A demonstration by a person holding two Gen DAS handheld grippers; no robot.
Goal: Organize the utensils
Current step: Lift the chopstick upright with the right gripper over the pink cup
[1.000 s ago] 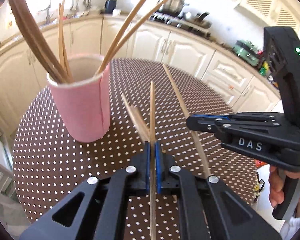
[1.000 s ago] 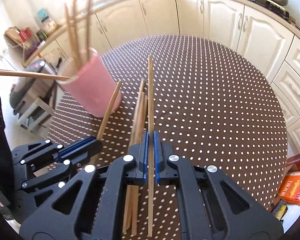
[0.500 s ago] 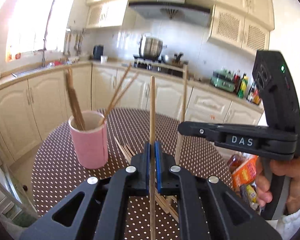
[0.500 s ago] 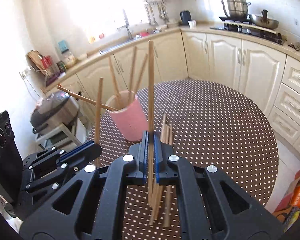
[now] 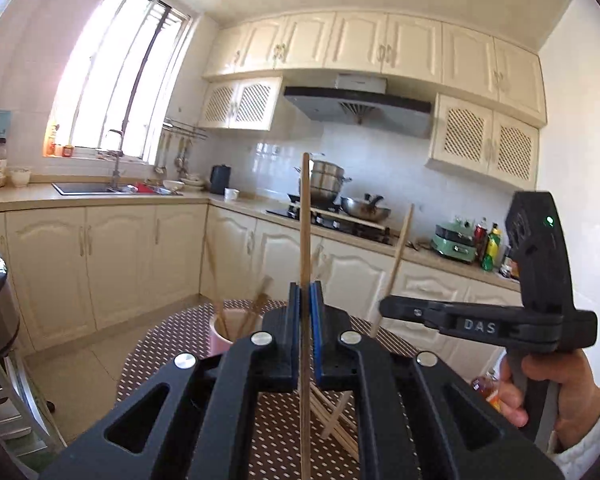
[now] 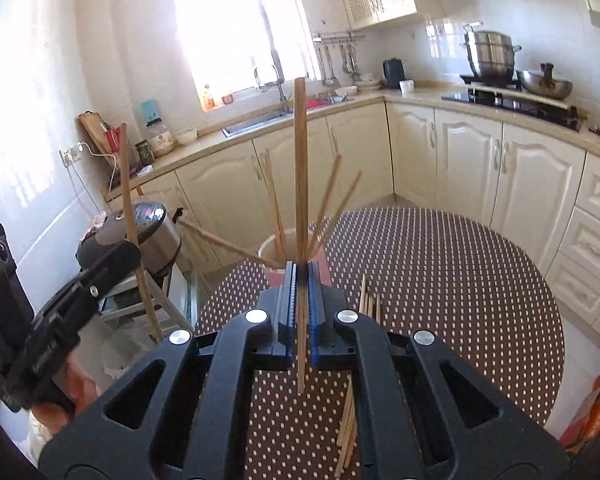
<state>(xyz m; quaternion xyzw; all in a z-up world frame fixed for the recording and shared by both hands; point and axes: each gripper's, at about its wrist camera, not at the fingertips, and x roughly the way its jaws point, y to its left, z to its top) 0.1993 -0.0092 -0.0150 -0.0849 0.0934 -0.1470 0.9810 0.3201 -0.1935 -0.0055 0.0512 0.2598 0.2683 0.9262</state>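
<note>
My left gripper (image 5: pixel 305 300) is shut on a wooden chopstick (image 5: pixel 305 216) that stands upright, raised above the table. My right gripper (image 6: pixel 301 280) is shut on another chopstick (image 6: pixel 300 160), also upright. The pink cup (image 5: pixel 225 330) with several chopsticks in it stands on the dotted table (image 6: pixel 440 280); it also shows behind my right fingers (image 6: pixel 274 248). Loose chopsticks (image 6: pixel 370 304) lie on the table below my right gripper, and show in the left wrist view (image 5: pixel 336 420). The right gripper appears at the right of the left view (image 5: pixel 384 308), the left gripper at the left of the right view (image 6: pixel 128 248).
Cream kitchen cabinets (image 6: pixel 460 160) ring the round table. A rice cooker (image 6: pixel 152 232) on a stand sits left of the table. A stove with pots (image 5: pixel 340 200) is at the back. Packets (image 6: pixel 596 408) lie on the floor at right.
Both grippers have risen and tilted up from the table, each lifting its chopstick upright. The cup now sits lower and farther in both views.
</note>
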